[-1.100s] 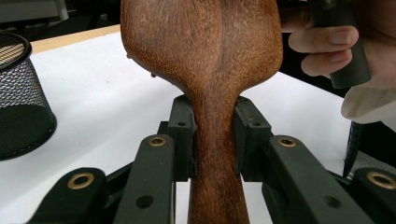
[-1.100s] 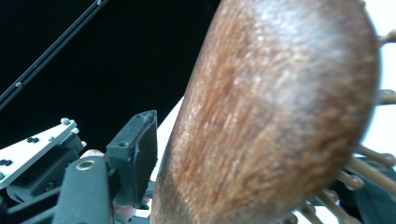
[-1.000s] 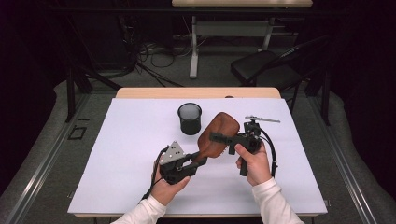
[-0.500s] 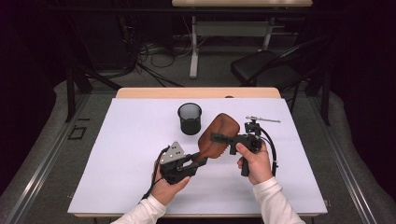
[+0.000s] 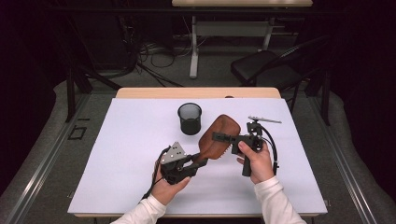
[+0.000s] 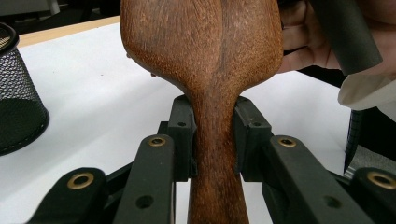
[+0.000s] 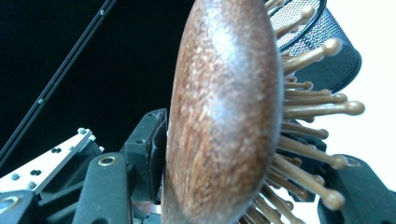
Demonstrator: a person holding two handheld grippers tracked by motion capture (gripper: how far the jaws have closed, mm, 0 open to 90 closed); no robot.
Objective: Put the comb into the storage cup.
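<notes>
Left gripper view: left gripper clamped on the narrow handle of a wooden hairbrush, both black pads pressed flat against the neck at centre frame, the broad oval back of the brush rising to the top edge. Right of that, at upper right, a hand around a dark grip; at the left edge, a black mesh cup standing on the white table. Right gripper view: right gripper around the brush head seen edge-on, one jaw at lower left just beside the smooth wooden back, the other at lower right among the round-tipped wooden bristles; jaws just closing in, firm contact with the pads not possible to tell. High view: brush held clear of the table at lower centre, handle toward lower left in the left gripper, head toward upper right at the right gripper, both hands entering from the bottom edge in white sleeves; mesh cup just above and left of the brush head.
</notes>
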